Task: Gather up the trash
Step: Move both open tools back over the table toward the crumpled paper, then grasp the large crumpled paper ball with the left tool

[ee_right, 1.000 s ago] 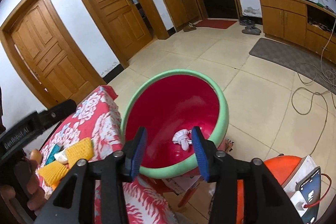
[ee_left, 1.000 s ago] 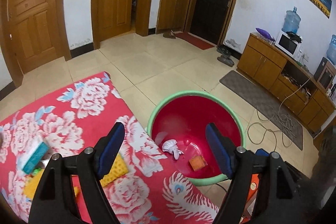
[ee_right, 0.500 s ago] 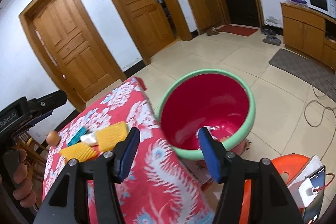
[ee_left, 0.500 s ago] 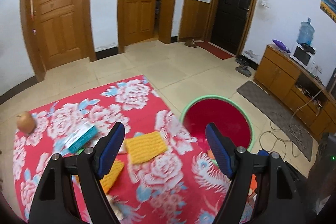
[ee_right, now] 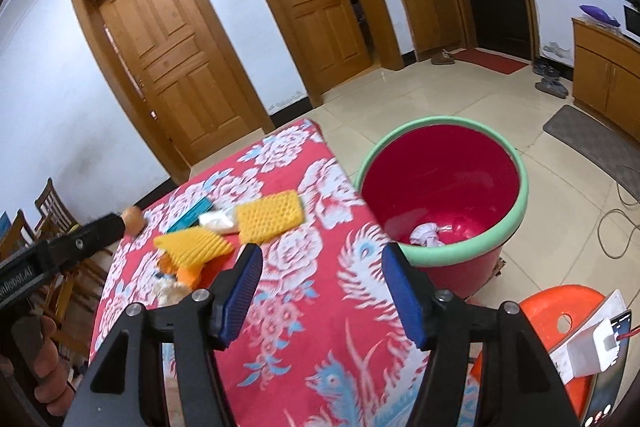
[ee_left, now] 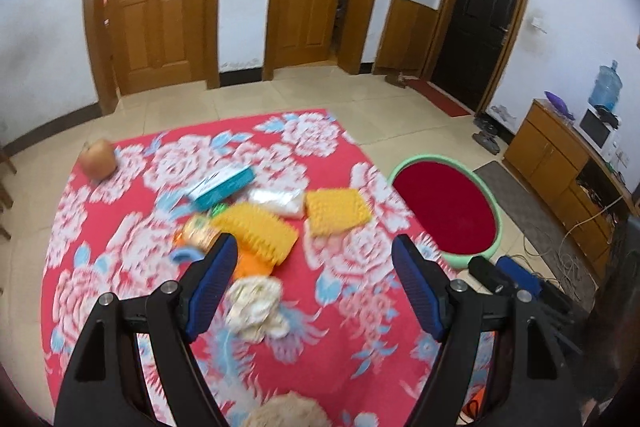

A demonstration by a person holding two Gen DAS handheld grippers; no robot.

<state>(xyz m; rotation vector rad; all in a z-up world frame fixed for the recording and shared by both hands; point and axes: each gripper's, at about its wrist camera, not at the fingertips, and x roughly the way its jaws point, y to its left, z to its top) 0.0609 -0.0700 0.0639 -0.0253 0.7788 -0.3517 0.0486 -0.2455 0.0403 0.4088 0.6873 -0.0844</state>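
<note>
Both of your grippers are empty with their jaws spread wide: the left gripper (ee_left: 314, 281) hangs over the trash pile on the counter, the right gripper (ee_right: 320, 293) over the flowered red cloth (ee_right: 288, 307) between the pile and the red bin (ee_right: 440, 187).

The bin stands on the floor just beside the counter's edge, with a crumpled white tissue (ee_right: 426, 235) already in its bottom. The rest of the trash lies clustered mid-cloth: two yellow foam sheets (ee_left: 338, 205) (ee_left: 256, 231), a teal box (ee_left: 222, 185), a clear plastic wrapper (ee_left: 276, 201), some orange scraps under the nearer foam, and a crumpled wad of paper (ee_left: 256, 303) nearest your left jaws. A brown round thing, perhaps an onion (ee_left: 97, 159), sits apart at the far corner.

The next pick looks like that paper wad. Drop the left jaws straight down astride it, and keep their tips off the cloth so they don't bunch it. Pinch the wad through its middle; it will compress, so close fully. Carry it clear over the bin's green rim (ee_right: 512, 223) before letting go.
</note>
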